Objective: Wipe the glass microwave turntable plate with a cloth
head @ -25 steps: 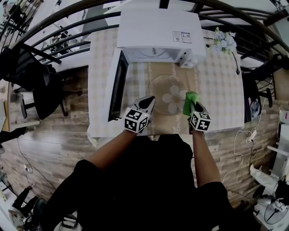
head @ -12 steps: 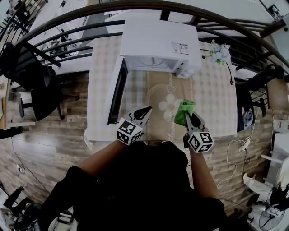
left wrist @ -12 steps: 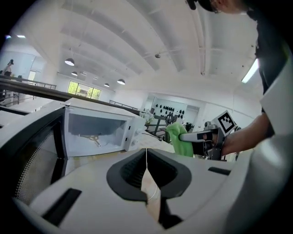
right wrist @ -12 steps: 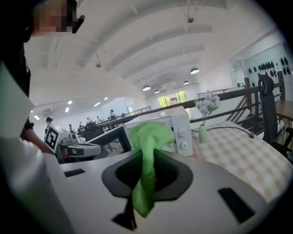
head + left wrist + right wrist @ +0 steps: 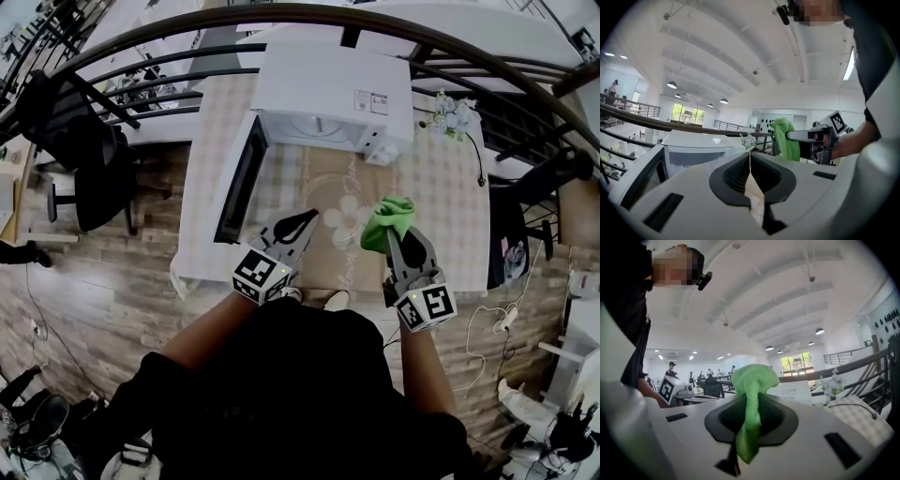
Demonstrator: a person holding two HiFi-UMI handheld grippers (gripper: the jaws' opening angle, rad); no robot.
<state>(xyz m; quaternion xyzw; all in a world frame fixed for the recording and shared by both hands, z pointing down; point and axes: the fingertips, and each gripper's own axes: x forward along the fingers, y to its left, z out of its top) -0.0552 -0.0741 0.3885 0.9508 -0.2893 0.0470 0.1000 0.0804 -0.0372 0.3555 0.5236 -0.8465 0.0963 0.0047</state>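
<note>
The clear glass turntable plate (image 5: 339,221) is faint over the brown table runner, in front of the white microwave (image 5: 328,89). My left gripper (image 5: 306,223) is at the plate's left rim. In the left gripper view its jaws are shut on a thin glass edge (image 5: 752,187). My right gripper (image 5: 397,234) is shut on a bunched green cloth (image 5: 386,217), held up just right of the plate. The cloth (image 5: 750,394) hangs from the shut jaws and also shows in the left gripper view (image 5: 785,138). Whether the cloth touches the glass cannot be told.
The microwave's door (image 5: 239,183) stands open to the left. A small vase of pale flowers (image 5: 452,111) and a black cable sit at the back right of the checked table (image 5: 445,211). A dark chair (image 5: 84,159) stands left of the table, railings behind.
Both grippers have drawn back toward the table's near edge. The green cloth has come up off the plate's right side. The left gripper stays at the plate's left rim.
</note>
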